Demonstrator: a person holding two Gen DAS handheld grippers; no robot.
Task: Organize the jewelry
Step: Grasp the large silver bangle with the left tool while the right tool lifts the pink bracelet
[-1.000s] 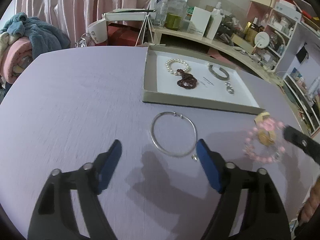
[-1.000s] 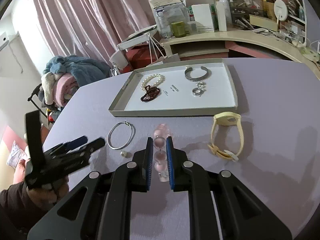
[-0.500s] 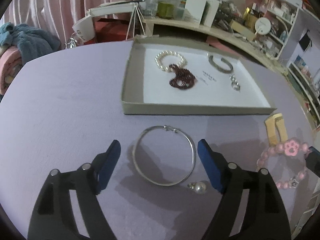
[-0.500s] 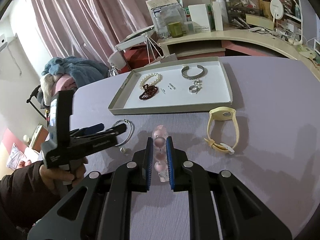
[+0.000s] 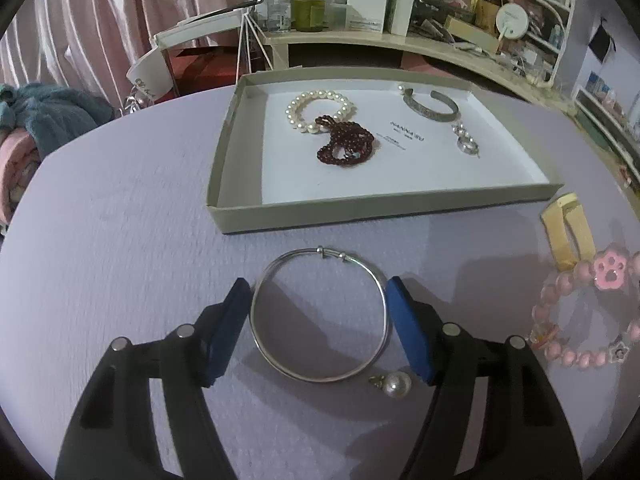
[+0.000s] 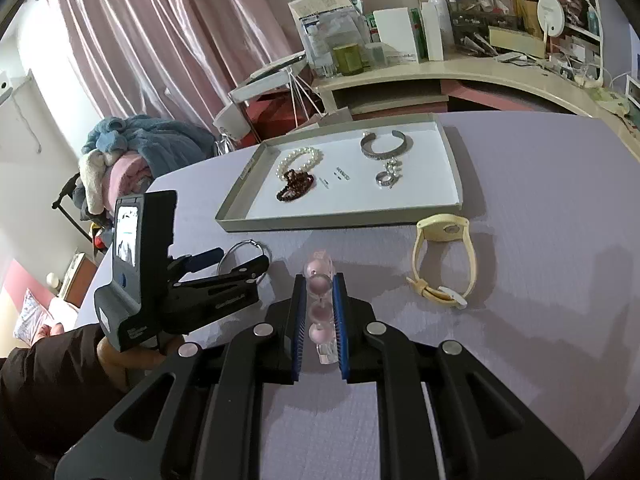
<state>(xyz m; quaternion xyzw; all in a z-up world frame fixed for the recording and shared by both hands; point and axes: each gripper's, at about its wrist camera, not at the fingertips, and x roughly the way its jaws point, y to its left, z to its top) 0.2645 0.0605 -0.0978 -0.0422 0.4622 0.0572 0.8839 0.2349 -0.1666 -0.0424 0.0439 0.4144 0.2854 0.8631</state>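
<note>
A thin silver bangle (image 5: 320, 312) lies flat on the lilac table, with my open left gripper (image 5: 320, 308) straddling it, a blue pad close on each side. A small pearl earring (image 5: 394, 384) lies by the right pad. My right gripper (image 6: 320, 292) is shut on a pink bead bracelet (image 6: 319, 284), which also shows in the left wrist view (image 5: 588, 312) with a paw charm. The grey tray (image 5: 360, 204) holds a pearl bracelet (image 5: 316, 110), a dark red bead string (image 5: 346, 144), a silver cuff (image 5: 430, 104) and silver earrings (image 5: 466, 140).
A yellow wristband (image 6: 444, 260) lies on the table right of my right gripper, in front of the tray (image 6: 340, 220). A cluttered curved shelf (image 6: 440, 76) runs behind the table. A pile of clothes (image 6: 120, 152) sits off the table's left edge.
My left gripper has moved forward and down over the silver bangle, so its pads now flank the ring. My right gripper has kept its hold on the pink bracelet and barely moved.
</note>
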